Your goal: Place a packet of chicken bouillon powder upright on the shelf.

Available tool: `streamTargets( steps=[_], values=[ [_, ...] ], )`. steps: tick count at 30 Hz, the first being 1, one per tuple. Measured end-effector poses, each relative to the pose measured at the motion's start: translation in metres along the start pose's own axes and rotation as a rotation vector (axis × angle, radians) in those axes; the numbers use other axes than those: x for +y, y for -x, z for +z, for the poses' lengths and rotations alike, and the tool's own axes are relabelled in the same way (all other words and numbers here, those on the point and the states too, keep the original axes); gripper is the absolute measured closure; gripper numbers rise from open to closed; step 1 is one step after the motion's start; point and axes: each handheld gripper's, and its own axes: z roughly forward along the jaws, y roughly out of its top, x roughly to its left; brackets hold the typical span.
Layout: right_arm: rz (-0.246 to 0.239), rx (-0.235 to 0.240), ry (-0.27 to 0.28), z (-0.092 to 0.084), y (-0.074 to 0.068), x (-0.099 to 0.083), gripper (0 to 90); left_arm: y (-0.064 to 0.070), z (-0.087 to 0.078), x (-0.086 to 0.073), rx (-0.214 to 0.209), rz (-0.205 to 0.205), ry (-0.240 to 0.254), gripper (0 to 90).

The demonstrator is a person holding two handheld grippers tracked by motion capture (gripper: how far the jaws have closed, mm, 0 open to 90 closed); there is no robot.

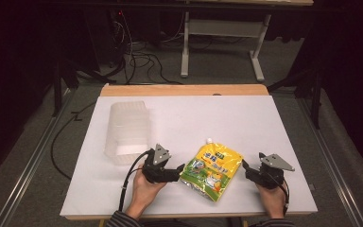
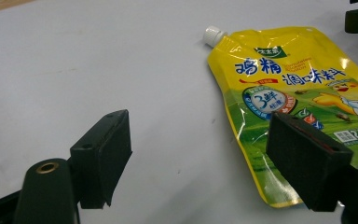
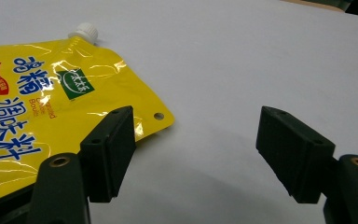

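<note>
A yellow and green spouted pouch with a white cap lies flat on the white table top, near the front edge. My left gripper is open just left of the pouch. In the left gripper view the pouch lies ahead and to the right, its lower corner behind the right jaw of that gripper. My right gripper is open to the right of the pouch. In the right gripper view the pouch lies at the left, its corner behind the left jaw of that gripper.
A clear plastic container lies on its side at the table's left. A wooden strip runs along the far edge. Beyond the table are cables and a white desk frame on the floor.
</note>
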Motion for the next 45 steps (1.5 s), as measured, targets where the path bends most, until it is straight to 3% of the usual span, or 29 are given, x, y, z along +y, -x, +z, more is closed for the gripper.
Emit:
streamTargets(
  steps=[4,11,15,17,22,29,34,39,45],
  values=[
    [0.003,-0.002,0.002,0.0,0.0,0.0,28.4,0.003,0.006,0.012,-0.028,0.013,-0.018,20.2],
    [-0.01,0.007,-0.005,0.001,0.0,0.0,28.3,0.002,0.018,0.025,-0.09,-0.014,-0.046,18.7],
    [0.001,0.003,-0.001,0.0,0.0,0.0,28.2,0.004,0.025,0.031,-0.102,0.001,-0.076,18.7],
    [-0.01,0.007,-0.006,0.001,0.0,0.0,28.1,0.004,0.032,0.036,-0.124,-0.011,-0.074,18.8],
    [-0.009,0.002,-0.005,0.001,0.0,0.0,28.1,0.005,0.05,0.043,-0.13,-0.017,-0.114,19.4],
    [-0.027,0.004,-0.015,0.002,-0.001,0.001,28.1,0.009,0.065,0.05,-0.149,-0.029,-0.13,21.4],
    [-0.012,0.002,-0.003,0.0,0.0,0.0,28.1,0.016,0.082,0.057,-0.152,-0.008,-0.191,21.0],
    [-0.024,0.002,-0.011,0.001,-0.002,0.0,28.1,0.017,0.092,0.057,-0.164,-0.04,-0.2,21.0],
    [-0.013,0.003,-0.003,0.0,-0.001,0.0,28.1,0.01,0.103,0.053,-0.154,-0.06,-0.276,20.8]
  ],
)
